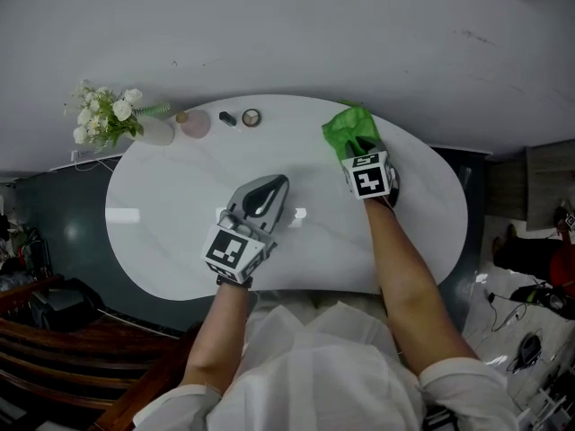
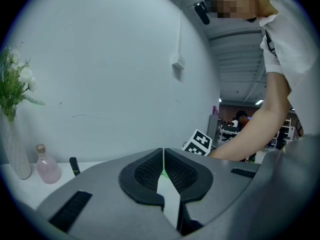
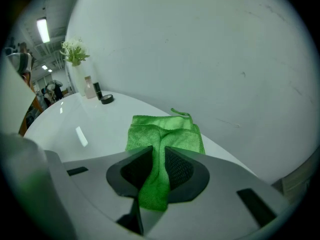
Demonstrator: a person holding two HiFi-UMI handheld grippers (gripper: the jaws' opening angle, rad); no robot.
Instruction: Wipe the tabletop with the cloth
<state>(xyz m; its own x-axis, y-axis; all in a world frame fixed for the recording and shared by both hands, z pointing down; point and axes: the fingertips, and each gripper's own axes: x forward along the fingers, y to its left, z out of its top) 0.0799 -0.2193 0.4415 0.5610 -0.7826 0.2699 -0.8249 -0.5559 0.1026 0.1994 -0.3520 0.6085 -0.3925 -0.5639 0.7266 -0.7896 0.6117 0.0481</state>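
Note:
A green cloth (image 1: 349, 130) lies on the far right part of the white oval tabletop (image 1: 180, 241). My right gripper (image 1: 358, 151) is shut on the cloth's near fold, and the rest of the cloth (image 3: 167, 132) spreads flat on the table ahead of the jaws. In the right gripper view (image 3: 159, 171) a green strip runs back between the two dark pads. My left gripper (image 1: 267, 189) hovers over the middle of the table, jaws together with nothing held. In the left gripper view (image 2: 163, 170) its pads meet at the tips.
At the table's far left stand a vase of white flowers (image 1: 110, 117), a small pink bottle (image 1: 194, 122), a dark stick (image 1: 227, 118) and a round tape roll (image 1: 251, 117). A grey wall (image 3: 200, 44) rises just behind the table. Dark floor and clutter surround it.

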